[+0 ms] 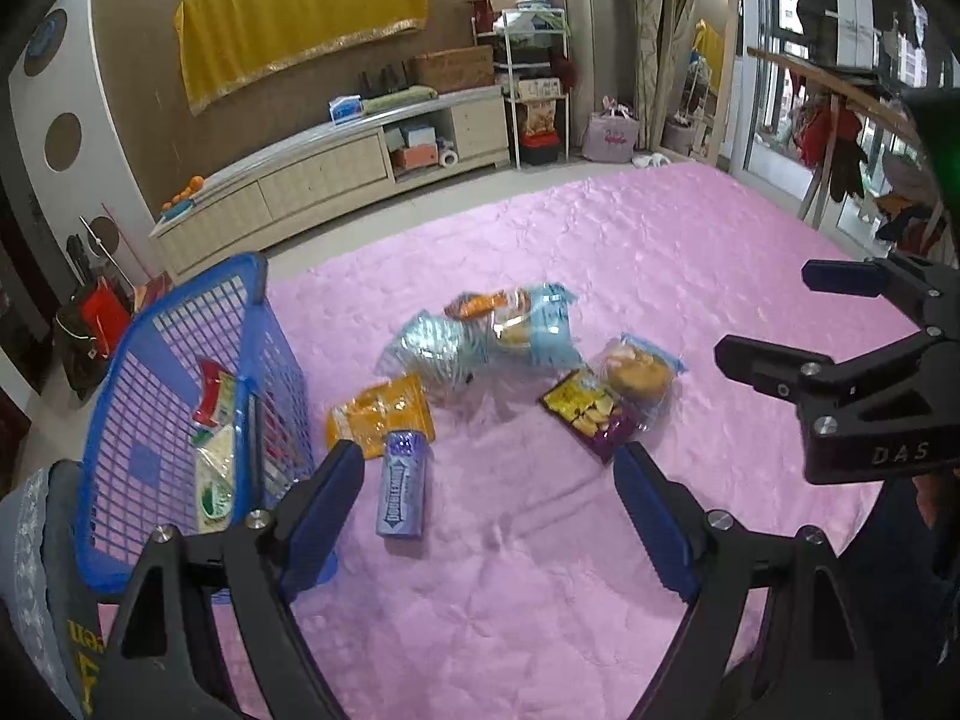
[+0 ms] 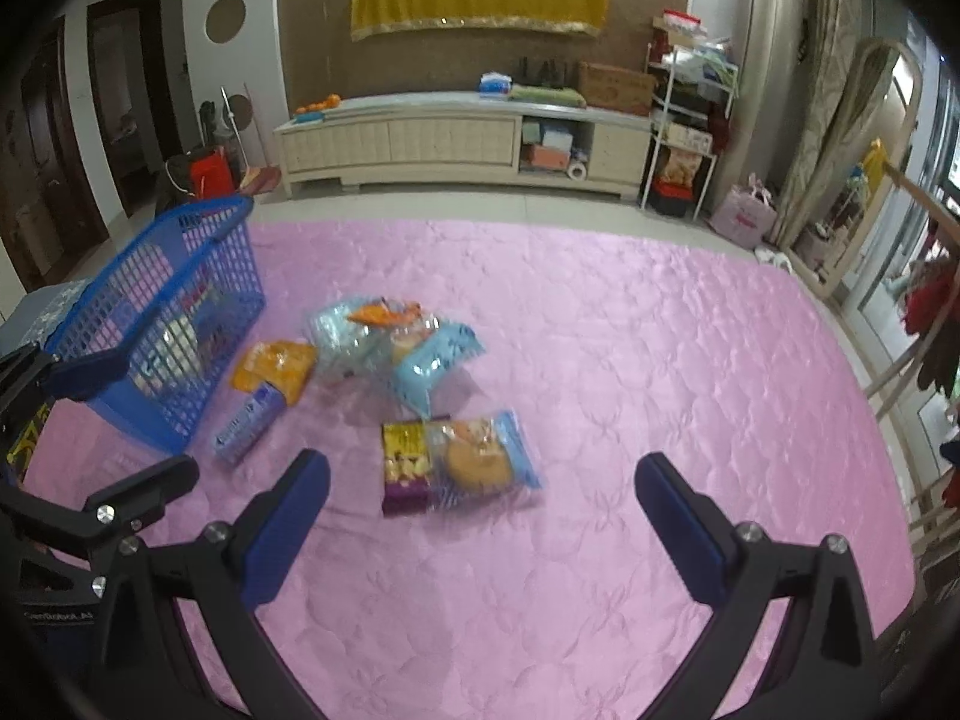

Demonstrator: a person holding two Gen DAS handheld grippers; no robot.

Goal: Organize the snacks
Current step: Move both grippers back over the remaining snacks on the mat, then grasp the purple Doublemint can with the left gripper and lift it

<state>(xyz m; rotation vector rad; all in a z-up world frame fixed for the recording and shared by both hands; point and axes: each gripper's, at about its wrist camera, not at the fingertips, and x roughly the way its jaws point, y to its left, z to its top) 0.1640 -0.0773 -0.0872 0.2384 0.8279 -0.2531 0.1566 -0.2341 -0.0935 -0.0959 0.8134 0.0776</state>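
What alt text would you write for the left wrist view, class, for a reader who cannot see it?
Snack packets lie scattered on a pink quilt beside a blue basket that already holds a few packets. The open left gripper hovers over a purple packet, and the open right gripper enters from the right.

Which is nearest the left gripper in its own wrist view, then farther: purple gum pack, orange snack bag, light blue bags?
1. purple gum pack, lying just ahead of the left gripper, toward its left finger.
2. orange snack bag, directly behind the pack, touching it.
3. light blue bags, piled farthest back at mat centre.
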